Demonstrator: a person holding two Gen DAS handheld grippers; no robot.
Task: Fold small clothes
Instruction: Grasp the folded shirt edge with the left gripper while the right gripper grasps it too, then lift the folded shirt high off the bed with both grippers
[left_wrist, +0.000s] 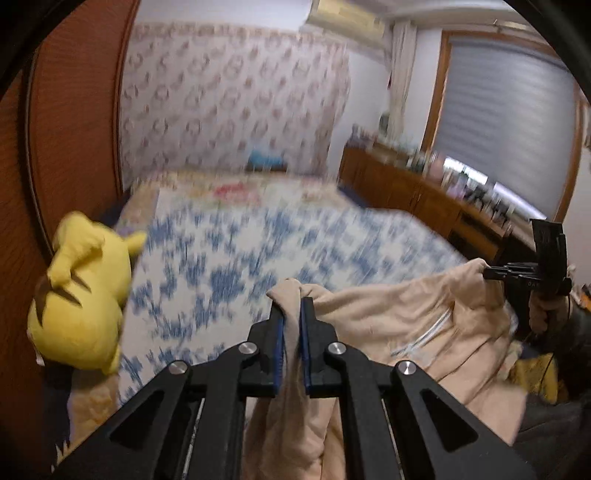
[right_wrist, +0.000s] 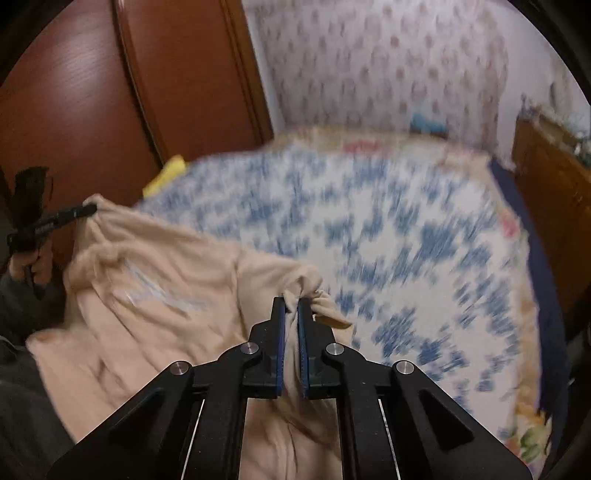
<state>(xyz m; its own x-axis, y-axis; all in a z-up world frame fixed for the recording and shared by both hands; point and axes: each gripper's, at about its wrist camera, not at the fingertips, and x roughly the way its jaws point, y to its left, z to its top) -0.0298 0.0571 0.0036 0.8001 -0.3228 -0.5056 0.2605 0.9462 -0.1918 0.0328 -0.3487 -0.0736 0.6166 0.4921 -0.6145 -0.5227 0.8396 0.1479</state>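
Note:
A beige small garment (left_wrist: 402, 325) with a pale print hangs stretched between my two grippers above the bed. In the left wrist view my left gripper (left_wrist: 291, 306) is shut on one bunched edge of the garment, cloth pinched between its blue pads. My right gripper (left_wrist: 485, 272) shows at the far right of that view, clamped on the other edge. In the right wrist view my right gripper (right_wrist: 291, 304) is shut on a gathered corner of the beige garment (right_wrist: 155, 295), and my left gripper (right_wrist: 90, 210) holds the far corner at the left. Both views are motion-blurred.
The bed carries a blue-and-white floral cover (left_wrist: 258, 251) over a yellowish flowered sheet (right_wrist: 524, 417). A yellow plush toy (left_wrist: 81, 291) lies at the bed's left edge beside a brown wooden wardrobe (left_wrist: 74, 110). A wooden cabinet (left_wrist: 406, 188) with clutter runs along the right under a window.

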